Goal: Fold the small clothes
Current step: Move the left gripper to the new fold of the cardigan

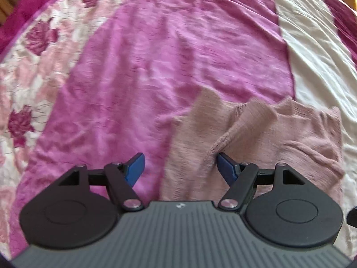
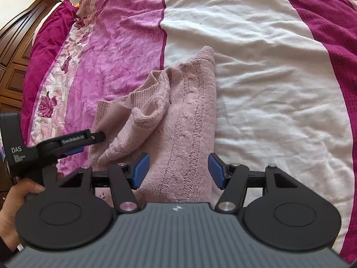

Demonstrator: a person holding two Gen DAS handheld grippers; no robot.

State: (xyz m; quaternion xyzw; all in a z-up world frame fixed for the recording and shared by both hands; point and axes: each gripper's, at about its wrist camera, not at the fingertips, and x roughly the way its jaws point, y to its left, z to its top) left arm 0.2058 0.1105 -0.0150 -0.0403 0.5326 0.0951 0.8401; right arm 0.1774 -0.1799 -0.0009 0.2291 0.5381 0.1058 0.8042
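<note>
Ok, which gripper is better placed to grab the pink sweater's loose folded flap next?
Probably left. The left gripper is open with one finger right at the ribbed edge of the pink sweater. The right gripper is open over the flat cable-knit body, beside the flap.

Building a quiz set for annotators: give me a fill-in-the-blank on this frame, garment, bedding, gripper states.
1. The knitted garment on the bed is pale ____.
2. In the right wrist view, the right gripper has its jaws ____, with the garment lying between the blue pads.
3. The bedspread has a wide ____ stripe to the right of the garment.
4. The left gripper is ____, nothing clamped.

Missing words: pink; open; white; open
</note>
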